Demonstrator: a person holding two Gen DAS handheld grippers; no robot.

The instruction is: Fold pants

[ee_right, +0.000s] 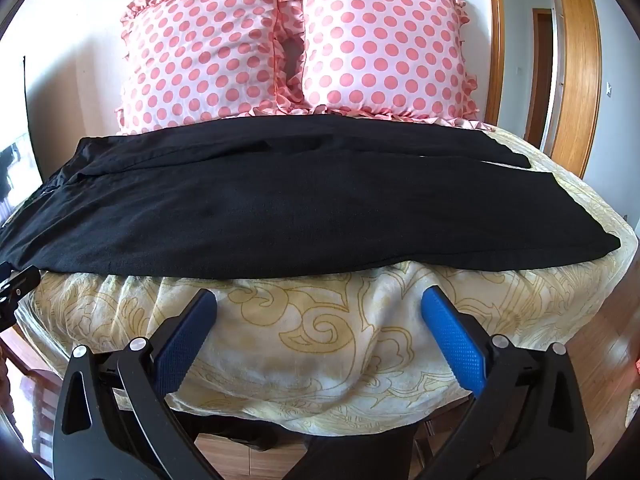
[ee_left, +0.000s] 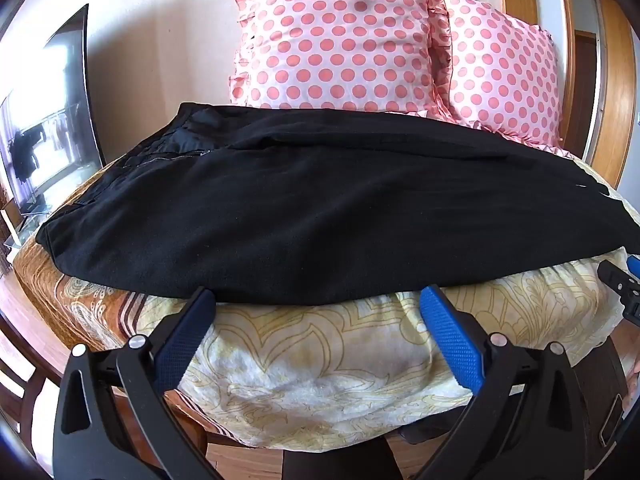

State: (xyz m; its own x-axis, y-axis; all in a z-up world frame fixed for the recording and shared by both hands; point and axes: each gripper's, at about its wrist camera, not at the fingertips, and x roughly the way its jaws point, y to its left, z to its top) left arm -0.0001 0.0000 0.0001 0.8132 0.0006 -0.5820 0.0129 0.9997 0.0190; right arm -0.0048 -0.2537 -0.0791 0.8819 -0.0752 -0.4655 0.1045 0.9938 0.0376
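Note:
Black pants (ee_left: 320,208) lie flat across the bed, waistband at the left, leg ends at the right; they also show in the right wrist view (ee_right: 304,208), one leg lying over the other. My left gripper (ee_left: 320,300) is open and empty, its blue pads just short of the pants' near edge, toward the waist half. My right gripper (ee_right: 320,300) is open and empty, a little back from the near edge, toward the leg half. The right gripper's tip (ee_left: 624,284) shows at the left view's right edge.
A cream and gold patterned blanket (ee_right: 320,344) covers the bed. Two pink polka-dot pillows (ee_right: 208,52) (ee_right: 384,44) stand at the back against the wall. A TV (ee_left: 52,112) stands at the left. Wooden door frames (ee_right: 576,64) are at the right. Wood floor lies below.

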